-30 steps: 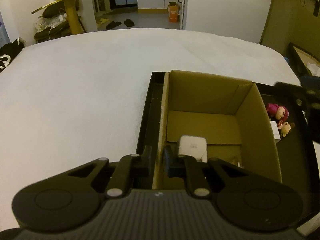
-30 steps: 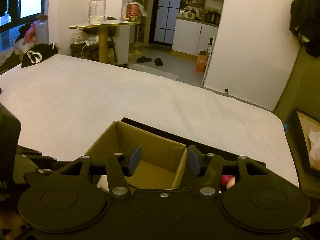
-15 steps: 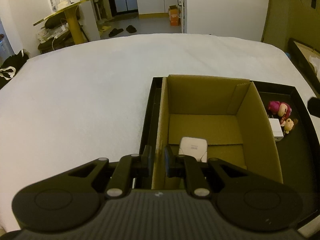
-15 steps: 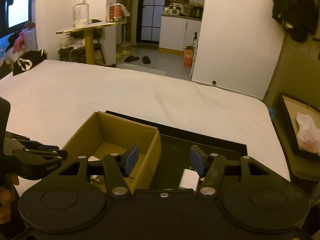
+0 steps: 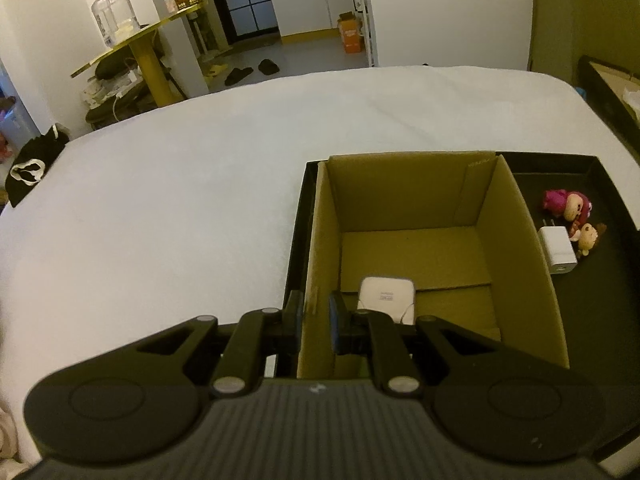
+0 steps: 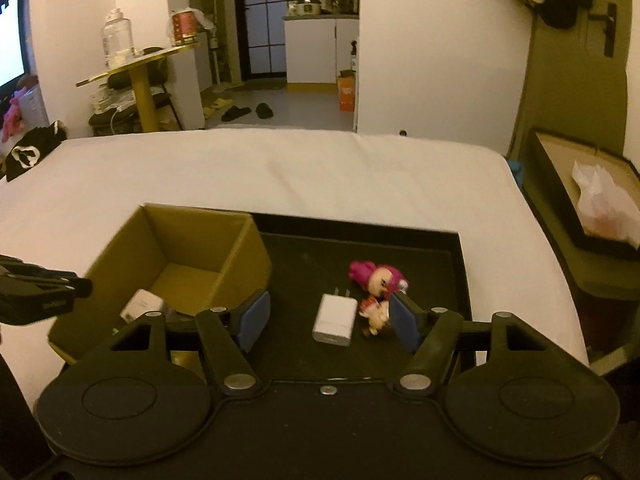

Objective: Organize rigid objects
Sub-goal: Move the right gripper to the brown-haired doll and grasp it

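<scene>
My left gripper [image 5: 314, 316] clenched on cardboard box [image 5: 516, 264] wall. My right gripper [image 6: 326, 320], jaws just widening, nothing gripped, white charger [image 6: 335, 319] between; figurines [image 6: 378, 280] at 1 o'clock of the charger.

white walls, a yellow side table [image 6: 138, 68], perhaps a kitchen beyond the doorway [image 6: 264, 20].

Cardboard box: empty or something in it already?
Not empty. One white device lies on the floor of the cardboard box; the rest of the floor is bare.
</scene>
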